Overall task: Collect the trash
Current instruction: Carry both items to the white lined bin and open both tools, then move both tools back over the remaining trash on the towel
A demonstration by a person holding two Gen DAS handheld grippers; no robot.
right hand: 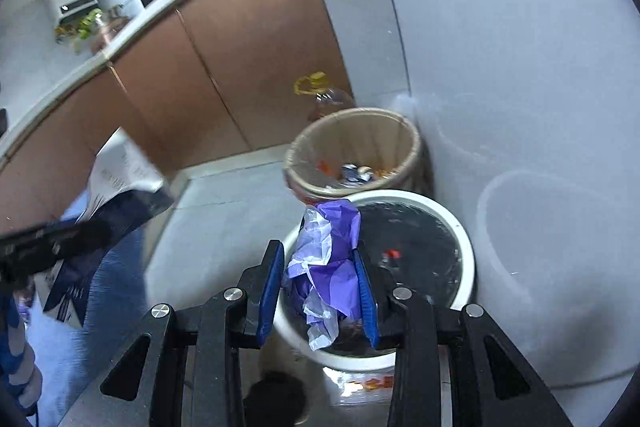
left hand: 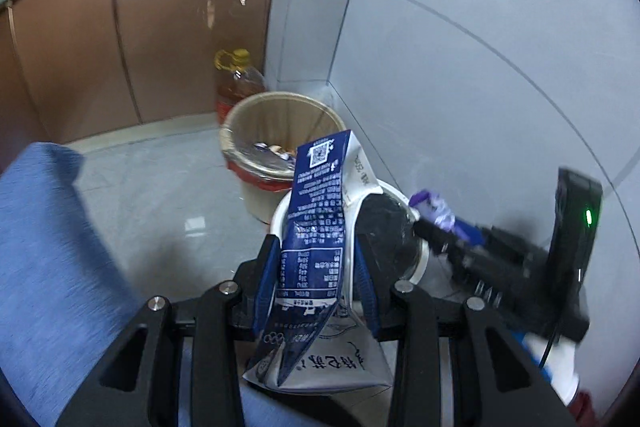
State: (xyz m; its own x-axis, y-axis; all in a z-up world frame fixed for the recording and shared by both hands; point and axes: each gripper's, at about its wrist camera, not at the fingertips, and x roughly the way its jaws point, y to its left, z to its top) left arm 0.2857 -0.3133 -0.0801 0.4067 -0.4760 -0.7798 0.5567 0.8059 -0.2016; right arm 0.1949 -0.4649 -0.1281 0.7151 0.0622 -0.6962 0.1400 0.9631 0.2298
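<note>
My left gripper [left hand: 316, 243] is shut on a flattened blue and white milk carton [left hand: 316, 211], which stands up between the blue pads. Just beyond it is a white bin [left hand: 394, 193] with a black liner. My right gripper [right hand: 318, 251] is shut on a crumpled purple plastic bag [right hand: 328, 259], held over the near rim of the same white bin [right hand: 460, 231]. In the left wrist view the right gripper [left hand: 424, 223] comes in from the right with the purple bag [left hand: 434, 207]. In the right wrist view the left gripper [right hand: 92, 231] is a blur at the left, with the carton [right hand: 120, 171] in it.
A beige bin [left hand: 280, 115] with a clear liner and some trash stands behind the white one, in the wall corner. An oil bottle [left hand: 236, 79] with a yellow cap sits behind it by brown cabinet doors [left hand: 160, 27]. A person's blue trouser leg [left hand: 52, 247] fills the left.
</note>
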